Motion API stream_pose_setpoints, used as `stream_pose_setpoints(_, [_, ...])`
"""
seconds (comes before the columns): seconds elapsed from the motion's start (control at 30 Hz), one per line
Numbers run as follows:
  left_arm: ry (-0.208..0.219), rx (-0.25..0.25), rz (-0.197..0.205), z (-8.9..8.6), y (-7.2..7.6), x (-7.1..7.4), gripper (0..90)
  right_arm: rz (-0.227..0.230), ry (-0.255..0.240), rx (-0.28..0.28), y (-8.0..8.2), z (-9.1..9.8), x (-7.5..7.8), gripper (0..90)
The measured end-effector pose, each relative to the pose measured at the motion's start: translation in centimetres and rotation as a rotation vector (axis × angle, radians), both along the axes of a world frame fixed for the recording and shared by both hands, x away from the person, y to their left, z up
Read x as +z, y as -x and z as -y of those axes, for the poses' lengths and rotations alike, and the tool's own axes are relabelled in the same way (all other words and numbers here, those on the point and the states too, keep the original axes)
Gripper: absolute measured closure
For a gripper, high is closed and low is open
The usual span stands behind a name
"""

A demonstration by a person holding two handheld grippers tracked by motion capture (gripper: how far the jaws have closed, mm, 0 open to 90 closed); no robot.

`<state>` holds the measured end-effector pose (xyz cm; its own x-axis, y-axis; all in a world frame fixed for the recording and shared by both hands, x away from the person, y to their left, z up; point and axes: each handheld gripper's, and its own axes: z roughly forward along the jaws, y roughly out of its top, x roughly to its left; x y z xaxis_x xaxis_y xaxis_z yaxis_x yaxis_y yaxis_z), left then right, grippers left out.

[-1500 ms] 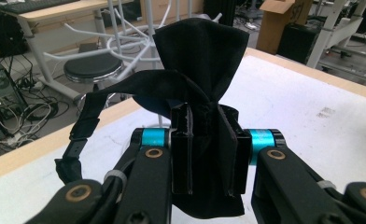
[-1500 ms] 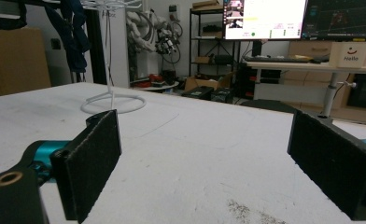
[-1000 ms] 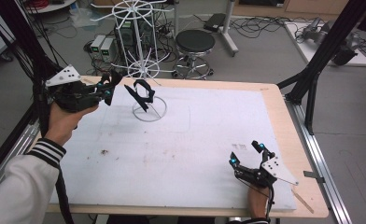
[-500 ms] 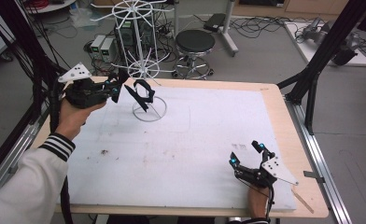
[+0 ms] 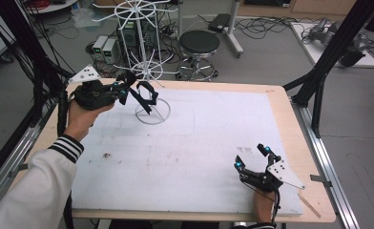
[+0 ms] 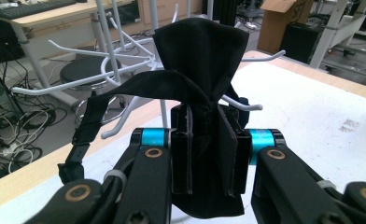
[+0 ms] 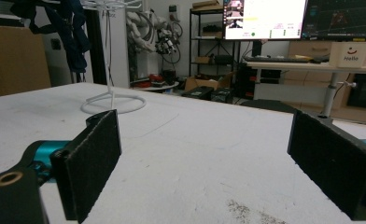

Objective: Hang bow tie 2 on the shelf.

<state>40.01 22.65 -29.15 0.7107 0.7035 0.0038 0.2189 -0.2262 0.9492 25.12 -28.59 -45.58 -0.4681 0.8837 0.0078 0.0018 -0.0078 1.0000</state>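
Observation:
My left gripper (image 5: 124, 88) hangs over the table's far left corner, shut on a black fabric piece (image 5: 147, 95) with a loose strap. In the left gripper view the cloth (image 6: 200, 56) bunches up between the jaws of this gripper (image 6: 211, 154), and the strap (image 6: 90, 126) droops to the left. Just beyond it stands a white wire rack (image 5: 150, 71) on a ring base (image 5: 151, 116), its hooked arms (image 6: 78, 84) close behind the cloth. My right gripper (image 5: 252, 157) rests at the front right of the table, open and holding nothing (image 7: 218, 163).
A white mat (image 5: 204, 138) covers the wooden table (image 5: 280, 102). A black stool (image 5: 199, 45) and cables lie on the floor behind the rack. Black frame posts (image 5: 328, 62) stand at the right. The rack base (image 7: 113, 103) shows far off in the right gripper view.
My left gripper has carried the black fabric to the right and a little lower, closer to the wire rack. The right gripper has stayed where it was.

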Motion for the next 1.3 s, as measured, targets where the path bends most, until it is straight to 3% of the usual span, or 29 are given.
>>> stream_pose_setpoints(1.2, [-0.036, 0.036, -0.084, 0.3, -1.9, -2.6, 76.0, -0.004, -0.005, 0.002, 0.0, 0.0, 0.0, 9.1])
stream_pose_setpoints(1.3, [-0.032, 0.025, -0.096, 0.2, -1.8, -2.6, 70.6, -0.005, -0.007, 0.001, 0.1, 0.0, 0.0, 9.1])
